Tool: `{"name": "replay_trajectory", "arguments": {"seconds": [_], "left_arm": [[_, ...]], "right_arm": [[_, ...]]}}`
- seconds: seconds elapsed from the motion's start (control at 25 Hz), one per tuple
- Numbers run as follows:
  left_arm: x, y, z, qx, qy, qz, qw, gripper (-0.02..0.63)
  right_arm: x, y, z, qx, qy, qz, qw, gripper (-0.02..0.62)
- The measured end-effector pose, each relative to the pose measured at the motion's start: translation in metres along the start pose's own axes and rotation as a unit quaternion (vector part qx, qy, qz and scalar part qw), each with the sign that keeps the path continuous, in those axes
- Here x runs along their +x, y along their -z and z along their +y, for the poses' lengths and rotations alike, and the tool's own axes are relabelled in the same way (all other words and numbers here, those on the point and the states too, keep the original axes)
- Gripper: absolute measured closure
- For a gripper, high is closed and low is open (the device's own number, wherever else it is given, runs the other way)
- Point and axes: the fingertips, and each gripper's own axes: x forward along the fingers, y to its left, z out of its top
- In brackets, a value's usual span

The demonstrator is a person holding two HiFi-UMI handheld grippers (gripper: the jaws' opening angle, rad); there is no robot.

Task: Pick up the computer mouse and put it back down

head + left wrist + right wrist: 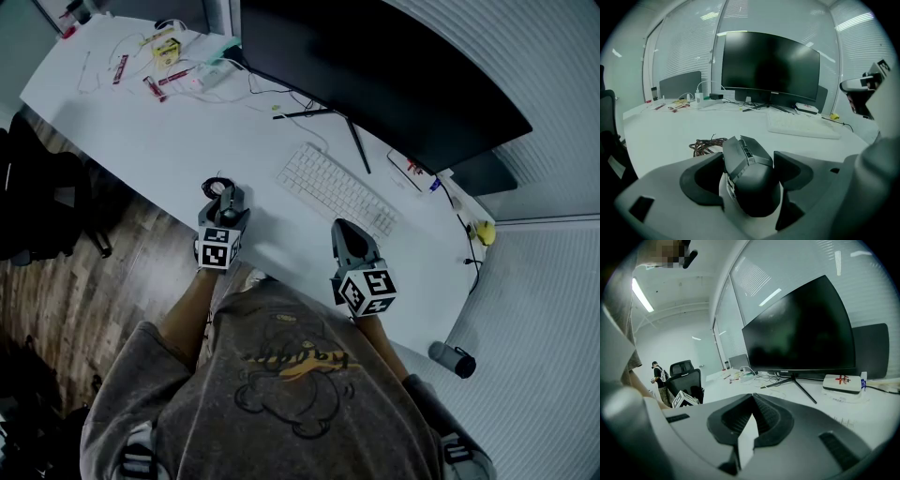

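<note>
1. White desk (141, 141), wood floor (84, 281), blinds (544, 94) on the right.
2. Monitor (375, 75) and keyboard (333, 187) sit far right. A cable coil (705, 145) lies just beyond the mouse (752, 187).
3. Left gripper (750, 158) pinches the mouse by the desk's near edge. Right gripper (752, 397) is pressed together, empty.
4. Only the right gripper view catches a person (658, 373) standing far off.

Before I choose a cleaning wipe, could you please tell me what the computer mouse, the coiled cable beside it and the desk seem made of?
Computer mouse: likely matte dark plastic; moulded angular panels, soft sheen.
Coiled cable: probably braided sleeve; reddish-brown woven look.
Desk: smooth white laminate or painted board; its even, faintly glossy surface leaves that open.
</note>
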Motion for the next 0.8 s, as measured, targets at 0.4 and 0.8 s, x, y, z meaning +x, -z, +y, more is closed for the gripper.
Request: {"name": "replay_trajectory", "arguments": {"seconds": [0.4,0.8], "left_arm": [[0.000,0.002,-0.002,-0.027,-0.012,0.004,0.9996,0.272],[-0.013,-0.019,-0.001,-0.039,-0.018,-0.025,0.9988,0.273]], "right_arm": [[-0.008,0.002,-0.001,0.001,-0.001,-0.003,1.000,0.592],[-0.014,0.005,-0.002,0.002,-0.009,-0.007,1.000,0.592]]}}
